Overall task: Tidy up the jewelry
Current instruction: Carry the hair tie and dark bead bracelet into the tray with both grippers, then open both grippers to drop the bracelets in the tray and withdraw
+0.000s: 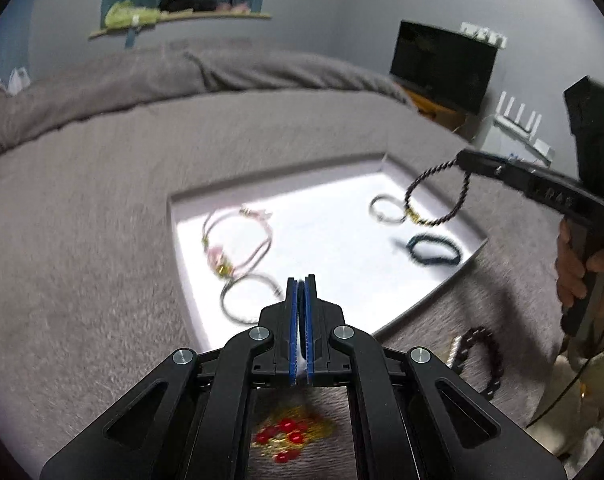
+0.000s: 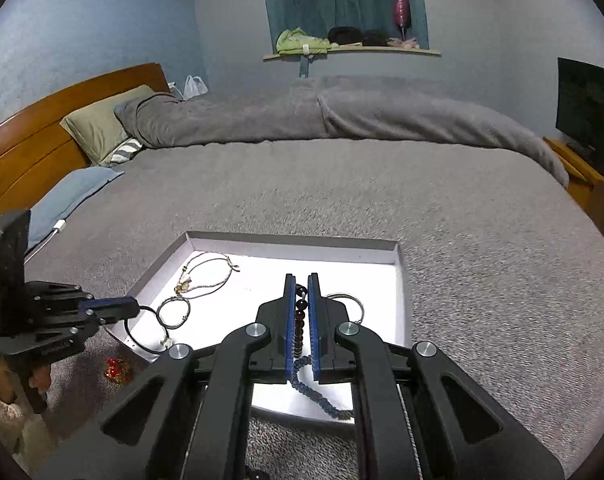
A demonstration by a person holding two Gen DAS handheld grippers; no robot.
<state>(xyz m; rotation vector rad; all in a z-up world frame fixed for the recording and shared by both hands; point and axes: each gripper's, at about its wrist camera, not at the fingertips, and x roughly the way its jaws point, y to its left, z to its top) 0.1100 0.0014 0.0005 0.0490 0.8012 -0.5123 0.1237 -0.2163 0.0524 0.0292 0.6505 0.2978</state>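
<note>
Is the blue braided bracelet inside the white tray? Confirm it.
Yes: the blue braided bracelet lies flat on the floor of the white tray, near its right wall.

My way into the white tray (image 2: 398,264) is open mid-floor; bracelets crowd its left side (image 2: 206,276) (its low rim (image 1: 430,300) hardly blocks me).

The left wrist view is smeared by motion: the bracelets in the white tray (image 1: 386,322) are soft outlines, clasps unreadable. The beaded bracelet (image 1: 484,360) on the bed (image 1: 102,220) runs behind the left gripper's linkage. In the right wrist view, the blue bead strand (image 2: 320,398) passes under the gripper frame, and the monitor (image 2: 590,116) is cut by the edge.
</note>
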